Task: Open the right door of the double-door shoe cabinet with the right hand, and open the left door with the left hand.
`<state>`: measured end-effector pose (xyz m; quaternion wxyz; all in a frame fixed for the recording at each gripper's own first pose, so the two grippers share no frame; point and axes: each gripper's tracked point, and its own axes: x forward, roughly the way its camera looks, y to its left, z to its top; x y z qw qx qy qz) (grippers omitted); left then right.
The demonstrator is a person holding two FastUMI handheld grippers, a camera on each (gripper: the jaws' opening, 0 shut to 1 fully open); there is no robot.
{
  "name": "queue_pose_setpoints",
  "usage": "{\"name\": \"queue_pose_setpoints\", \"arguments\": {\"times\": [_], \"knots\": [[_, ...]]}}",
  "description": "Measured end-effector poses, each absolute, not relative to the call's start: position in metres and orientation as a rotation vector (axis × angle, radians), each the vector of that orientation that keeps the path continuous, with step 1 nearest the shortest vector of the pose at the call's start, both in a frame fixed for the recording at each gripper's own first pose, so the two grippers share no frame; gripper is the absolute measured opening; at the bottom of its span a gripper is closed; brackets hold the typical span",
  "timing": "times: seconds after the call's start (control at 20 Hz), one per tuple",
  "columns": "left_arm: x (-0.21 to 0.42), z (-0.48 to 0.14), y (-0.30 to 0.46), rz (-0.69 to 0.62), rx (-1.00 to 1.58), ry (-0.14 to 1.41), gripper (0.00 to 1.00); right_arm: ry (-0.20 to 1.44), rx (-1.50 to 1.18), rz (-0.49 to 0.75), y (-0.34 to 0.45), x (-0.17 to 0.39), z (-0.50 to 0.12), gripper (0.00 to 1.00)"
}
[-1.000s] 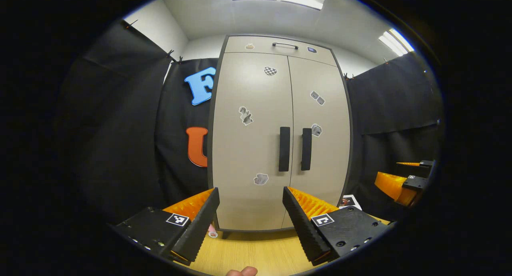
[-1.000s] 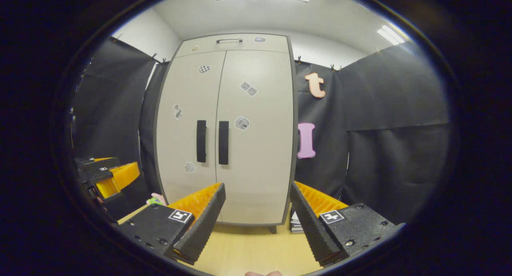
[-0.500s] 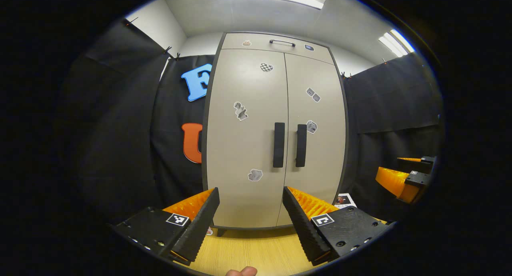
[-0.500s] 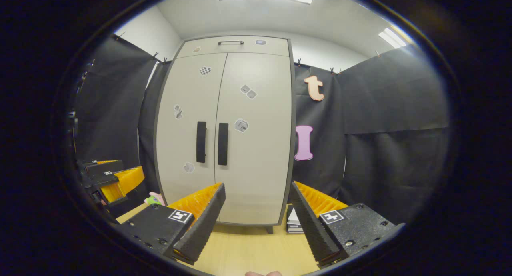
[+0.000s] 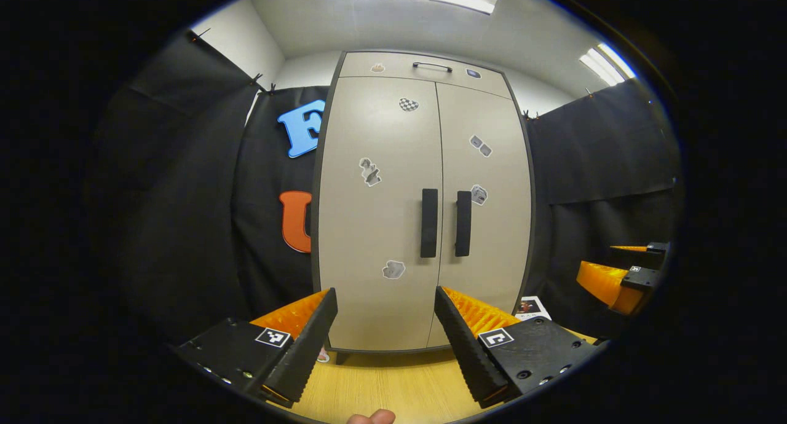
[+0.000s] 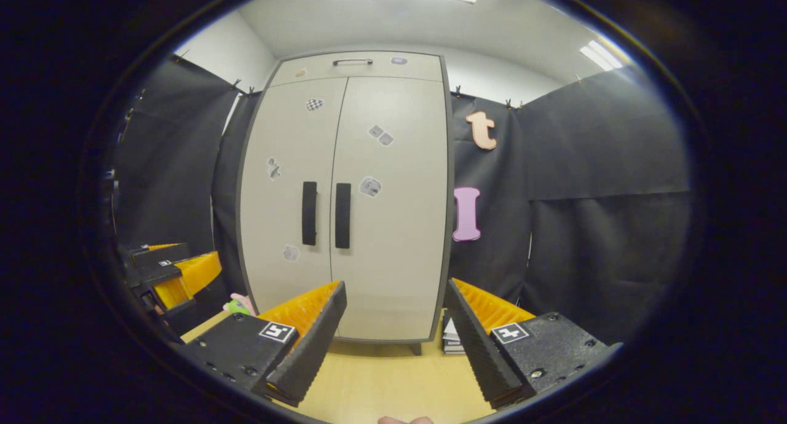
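1. Nearest, at the bottom of the left gripper view, the left gripper (image 5: 386, 325) has its jaws spread wide with nothing between them; a fingertip (image 5: 371, 417) peeks in at the bottom edge.
2. At the bottom of the right gripper view, the right gripper (image 6: 393, 322) is likewise wide open and empty. Each finger block carries a small square black-and-white marker, with no readable text.
3. Beyond both, on the wooden floor (image 5: 393, 387), stands the shoe cabinet (image 5: 424, 209), both doors closed.
4. The key relation: the right handle (image 6: 342, 215) lies above and left of the right gripper's gap, well apart, its long axis vertical. The left handle (image 5: 429, 223) sits above and slightly right of the left gripper's gap.
5. Neither gripper looks clearly nearer.
6. Stickers (image 5: 370, 171) dot the doors; any print is probably too small to read.
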<state>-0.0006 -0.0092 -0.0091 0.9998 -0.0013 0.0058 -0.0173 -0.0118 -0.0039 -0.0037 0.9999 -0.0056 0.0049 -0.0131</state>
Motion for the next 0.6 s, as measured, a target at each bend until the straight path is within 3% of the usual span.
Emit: {"name": "queue_pose_setpoints", "arguments": {"times": [0.25, 0.6], "knots": [[-0.002, -0.010, -0.006, -0.037, 0.014, 0.004, 0.95, -0.004, -0.014, -0.016, 0.005, 0.008, 0.003, 1.00], [-0.015, -0.025, -0.001, -0.048, 0.040, 0.030, 0.95, -0.015, 0.023, 0.044, 0.032, 0.079, 0.033, 1.00]]}}
